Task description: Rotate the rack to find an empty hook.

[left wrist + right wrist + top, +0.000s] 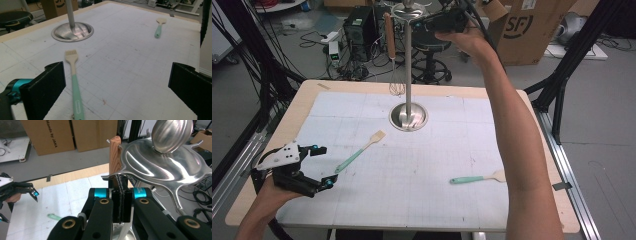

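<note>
The person's right arm reached up and across the pale gridded table mat point(422, 165), its forearm long and nearly straight, holding the right gripper point(121, 185) at the top of the tall polished steel hanging stand point(408, 65). Its jaws were pressed together with nothing between them, their tips just under a hook of the stand's crown, right beside the wooden-handled wire whisk point(392, 55) hanging there. The left hand rested low at the near left edge, and the left gripper point(117, 82) stood wide apart, level over the mat, holding nothing.

A brown cardboard box point(532, 27) behind the right gripper bore "SF"; another point(47, 135) read "Hands by JAKA".

A mint-handled silicone brush point(74, 85) lay just ahead of the left gripper; a mint-handled spatula point(477, 177) lay well apart, with open mat between.
</note>
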{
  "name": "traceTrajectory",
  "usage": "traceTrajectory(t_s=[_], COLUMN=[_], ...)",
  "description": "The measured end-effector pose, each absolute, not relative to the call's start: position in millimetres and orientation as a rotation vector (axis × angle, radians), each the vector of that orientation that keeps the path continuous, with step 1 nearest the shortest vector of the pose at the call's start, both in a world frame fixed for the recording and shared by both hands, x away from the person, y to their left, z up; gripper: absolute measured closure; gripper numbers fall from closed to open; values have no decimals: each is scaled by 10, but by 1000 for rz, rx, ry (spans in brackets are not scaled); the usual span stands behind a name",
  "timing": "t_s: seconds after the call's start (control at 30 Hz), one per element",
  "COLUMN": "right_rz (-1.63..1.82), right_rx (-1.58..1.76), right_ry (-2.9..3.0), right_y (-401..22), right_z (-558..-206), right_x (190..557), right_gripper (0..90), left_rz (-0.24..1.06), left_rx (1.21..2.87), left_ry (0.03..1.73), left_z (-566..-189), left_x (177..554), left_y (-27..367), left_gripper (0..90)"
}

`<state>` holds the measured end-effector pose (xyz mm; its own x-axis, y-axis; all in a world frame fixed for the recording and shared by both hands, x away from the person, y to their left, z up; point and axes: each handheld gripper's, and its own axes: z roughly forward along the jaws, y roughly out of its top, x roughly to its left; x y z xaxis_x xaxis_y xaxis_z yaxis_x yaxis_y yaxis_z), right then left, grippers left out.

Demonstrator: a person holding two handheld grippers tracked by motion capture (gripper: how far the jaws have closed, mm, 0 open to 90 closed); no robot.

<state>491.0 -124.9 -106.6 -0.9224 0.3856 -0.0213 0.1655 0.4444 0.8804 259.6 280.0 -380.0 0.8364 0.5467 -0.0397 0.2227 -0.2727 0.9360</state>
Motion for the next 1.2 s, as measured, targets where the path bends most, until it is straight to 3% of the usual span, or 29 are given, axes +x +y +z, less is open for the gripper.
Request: traceTrajectory(t_s=[0.23,0.5,0.93,1.2], right_rz=[1489,1499,1461,1486], right_rx=[480,515,601,682], right_ry=[2477,2474,2459,2458], right_y=[-1313,-1502,-1897,-2119], right_z=[-1095,-1232,-1437,-1661], right_x=[4850,4688,4389,4239], right_gripper=[889,794,347,201], left_rz=[343,343,347,342], left_rx=[1859,1860,1872,1884], left_ry=[584,584,581,574], left_z=[-3814,-3819,-3815,-3812], left_x=[2598,2595,2589,2580], left_y=[2795,2775,2748,2714], left_gripper=[17,17,17,16])
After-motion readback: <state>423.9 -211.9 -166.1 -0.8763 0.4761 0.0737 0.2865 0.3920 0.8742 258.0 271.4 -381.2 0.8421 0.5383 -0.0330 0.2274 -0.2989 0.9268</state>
